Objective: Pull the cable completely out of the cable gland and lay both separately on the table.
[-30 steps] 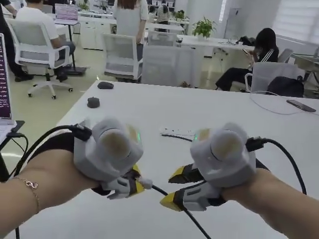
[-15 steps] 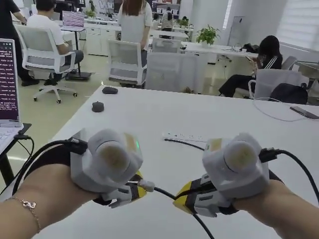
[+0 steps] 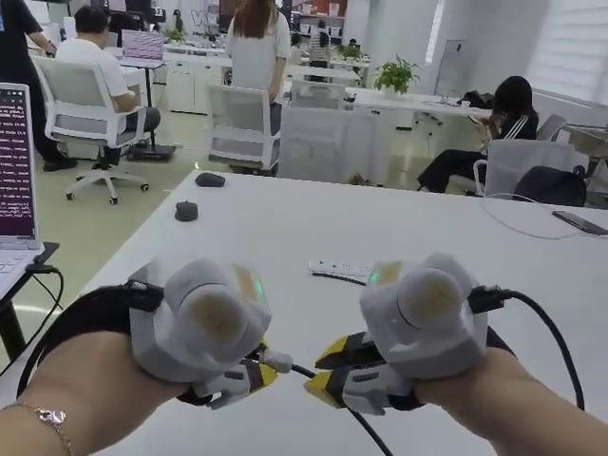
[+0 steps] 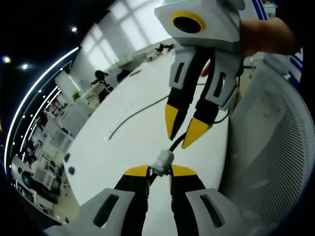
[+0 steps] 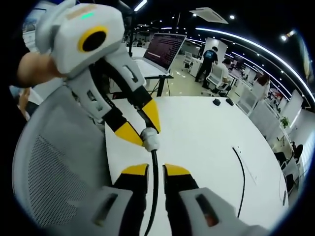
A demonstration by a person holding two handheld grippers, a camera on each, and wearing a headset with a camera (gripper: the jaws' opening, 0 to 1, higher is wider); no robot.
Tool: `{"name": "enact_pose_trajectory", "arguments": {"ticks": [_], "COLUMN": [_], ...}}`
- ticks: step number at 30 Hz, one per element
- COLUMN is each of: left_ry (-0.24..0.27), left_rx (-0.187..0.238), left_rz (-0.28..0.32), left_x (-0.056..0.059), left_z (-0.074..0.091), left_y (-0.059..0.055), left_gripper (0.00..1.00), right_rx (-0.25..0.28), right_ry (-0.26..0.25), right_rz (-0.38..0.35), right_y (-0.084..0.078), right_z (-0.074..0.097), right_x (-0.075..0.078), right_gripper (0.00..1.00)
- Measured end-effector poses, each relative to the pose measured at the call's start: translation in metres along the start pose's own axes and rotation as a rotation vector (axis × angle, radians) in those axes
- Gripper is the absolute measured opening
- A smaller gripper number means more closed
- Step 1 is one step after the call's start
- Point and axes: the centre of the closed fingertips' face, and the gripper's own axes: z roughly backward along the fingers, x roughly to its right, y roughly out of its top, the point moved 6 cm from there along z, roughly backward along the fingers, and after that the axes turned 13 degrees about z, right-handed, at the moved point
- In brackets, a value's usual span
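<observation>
A small white cable gland (image 3: 277,360) is pinched in my left gripper (image 3: 261,372), held low over the white table (image 3: 399,218). The same gland (image 4: 161,161) sits between the left gripper's yellow tips (image 4: 160,171). A black cable (image 3: 304,371) leaves the gland and passes between the jaws of my right gripper (image 3: 325,369), which stand slightly apart around it. From the right gripper's own camera the cable (image 5: 154,172) runs up the gap of the right gripper (image 5: 156,169) to the gland (image 5: 150,139). The two grippers face each other, tips nearly touching.
A white power strip (image 3: 340,269) with a black lead lies mid-table. A mouse (image 3: 210,180) and a dark round object (image 3: 186,211) sit at the far left, a laptop (image 3: 14,180) off the left edge, a phone (image 3: 579,222) far right. People and office chairs are beyond.
Half a second ago the right gripper's jaws were closed together further right. Now it has come back left, close to the gland, with jaws parted. The left gripper keeps its hold.
</observation>
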Motion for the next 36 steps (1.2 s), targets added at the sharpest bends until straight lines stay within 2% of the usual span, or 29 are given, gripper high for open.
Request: {"name": "enact_pose_trajectory", "arguments": {"ticks": [2,5,8,9,15,16,17,19,23,26,28,36], "left_ry": [0.009,0.010,0.032,0.030,0.040,0.042,0.043,0.042,0.039,0.038,0.046,0.063], "left_rx": [0.008,0.021,0.023,0.031,0.038,0.037,0.034,0.037,0.052,0.061,0.075,0.079], "left_rz": [0.010,0.033,0.023,0.060,0.083,0.085,0.080,0.085,0.103,0.104,0.118,0.122], "left_x": [0.000,-0.001,-0.004,-0.004,-0.004,-0.003,-0.002,0.000,0.004,0.008,0.007,0.002], "left_z": [0.001,0.003,0.006,0.007,0.009,0.009,0.009,0.009,0.011,0.011,0.013,0.017], "left_y": [0.001,0.001,-0.001,-0.001,-0.004,-0.004,-0.005,-0.004,-0.002,0.000,0.001,0.000], "left_gripper": [0.16,0.16,0.16,0.16,0.16,0.16,0.16,0.16,0.16,0.16,0.16,0.16], "right_rx": [-0.010,0.005,-0.030,-0.032,-0.067,-0.075,-0.076,-0.044,0.005,0.009,0.003,-0.016], "right_ry": [-0.016,-0.025,-0.037,-0.042,-0.052,-0.059,-0.067,-0.069,-0.074,-0.079,-0.071,-0.098], "right_rz": [0.023,0.033,0.051,0.051,0.007,0.009,0.012,0.024,0.043,0.070,0.087,0.064], "right_y": [0.000,0.000,-0.008,-0.012,-0.028,-0.028,-0.027,-0.018,0.000,0.006,0.006,-0.005], "right_z": [0.001,0.005,0.008,0.009,0.012,0.011,0.011,0.011,0.010,0.009,0.010,0.017], "right_x": [0.001,0.000,0.002,0.002,0.001,0.000,0.000,-0.001,-0.002,-0.003,-0.004,0.000], "right_gripper": [0.04,0.04,0.04,0.04,0.04,0.05,0.11,0.19,0.16,0.10,0.04,0.04]}}
